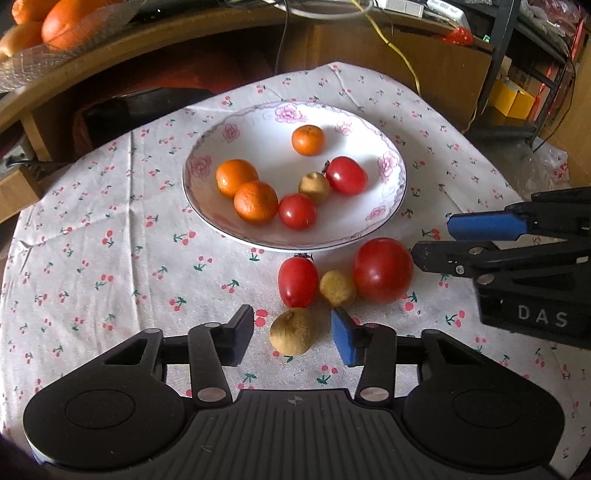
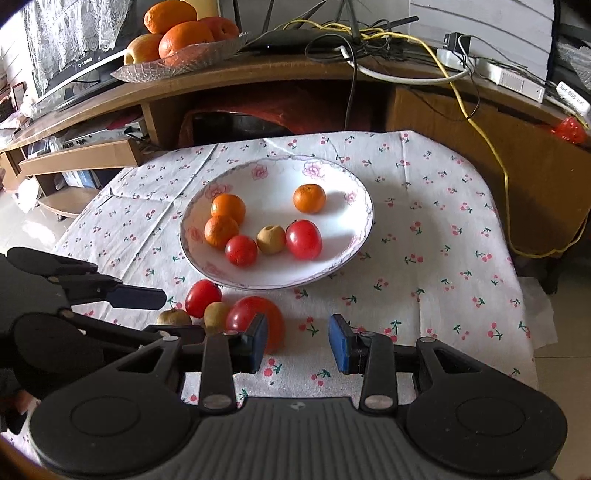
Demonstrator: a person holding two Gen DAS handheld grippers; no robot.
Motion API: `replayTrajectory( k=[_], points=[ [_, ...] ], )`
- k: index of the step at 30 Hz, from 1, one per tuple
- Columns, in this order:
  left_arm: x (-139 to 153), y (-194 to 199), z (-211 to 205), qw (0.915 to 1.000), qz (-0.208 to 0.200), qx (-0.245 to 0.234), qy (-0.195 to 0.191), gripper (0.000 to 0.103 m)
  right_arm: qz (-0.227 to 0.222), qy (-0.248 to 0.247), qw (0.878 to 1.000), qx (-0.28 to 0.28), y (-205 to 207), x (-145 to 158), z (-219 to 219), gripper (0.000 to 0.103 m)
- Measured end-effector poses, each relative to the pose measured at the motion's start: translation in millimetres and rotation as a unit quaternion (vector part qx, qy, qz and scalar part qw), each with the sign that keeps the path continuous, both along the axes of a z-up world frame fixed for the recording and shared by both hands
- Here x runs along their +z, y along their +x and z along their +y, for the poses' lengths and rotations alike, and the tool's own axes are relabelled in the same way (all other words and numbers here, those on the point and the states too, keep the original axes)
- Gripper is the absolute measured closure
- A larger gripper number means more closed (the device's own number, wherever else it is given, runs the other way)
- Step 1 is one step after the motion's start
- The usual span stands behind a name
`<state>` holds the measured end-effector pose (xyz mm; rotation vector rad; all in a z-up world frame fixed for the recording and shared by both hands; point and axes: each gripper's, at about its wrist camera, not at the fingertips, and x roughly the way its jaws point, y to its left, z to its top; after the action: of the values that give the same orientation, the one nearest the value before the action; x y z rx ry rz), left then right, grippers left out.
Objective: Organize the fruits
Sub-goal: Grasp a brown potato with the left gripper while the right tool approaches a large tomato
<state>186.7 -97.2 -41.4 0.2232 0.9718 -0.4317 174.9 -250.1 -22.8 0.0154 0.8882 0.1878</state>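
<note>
While both tools hover low over the near edge of the table, the left gripper [image 1: 291,338] has its jaws wide apart w/ a tan round longan-like fruit [image 1: 292,331] lying on the cloth between them, touching neither pad. The right gripper [image 2: 298,345] is also spread open, nothing between the pads but cloth; its left pad sits in front of a large round red tomato [image 1: 382,270]. Seen from the left wrist cam, the right tool comes in from the table's right edge, pointing at that tomato.

Loose fruit near the front edge: an oval red cherry tomato [image 1: 298,282], a small tan fruit [image 1: 337,288] between it and the big tomato, approx touching both. Just behind them, mid-table, is a white shallow porcelain bowl w/ pink flower rim [image 1: 391,162] holding three small orange mandarins [image 1: 236,176], two red cherry tomatoes [image 1: 346,175] and one tan fruit [image 1: 314,187].

A white cloth w/ red cherry print [image 1: 110,240] covers the table; left and right parts are bare, so open room both sides. Behind the far edge stands a curved wooden shelf unit [image 2: 258,74] w/ a glass dish of big oranges [image 2: 177,33] and cables, incl. a yellow cable [image 2: 495,147].
</note>
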Motion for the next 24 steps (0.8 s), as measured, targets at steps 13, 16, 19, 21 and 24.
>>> replayTrajectory(
  k=[13,16,19,21,24],
  points=[
    [2.7,-7.5,4.5,0.9999,-0.004,-0.012,-0.003,0.067,-0.007,0.017,1.0,0.004,8.3,5.5,1.6,0.065],
    [4.1,-8.7,8.6,0.9999,-0.004,-0.009,-0.004,0.067,-0.006,0.023,1.0,0.01,9.9,6.0,5.5,0.061],
    [3.0,-10.1,12.6,1.0,-0.001,-0.008,-0.003,0.067,0.007,0.019,0.999,0.025,14.2,-2.5,14.2,0.06],
    [2.2,-10.4,14.2,1.0,0.001,-0.008,-0.004,0.067,-0.001,0.016,0.999,0.029,16.6,-4.2,17.8,0.058],
    [1.2,-11.4,17.4,0.9999,0.004,-0.009,-0.004,0.067,0.01,0.035,0.999,0.027,23.5,-7.7,16.7,0.057]
  ],
)
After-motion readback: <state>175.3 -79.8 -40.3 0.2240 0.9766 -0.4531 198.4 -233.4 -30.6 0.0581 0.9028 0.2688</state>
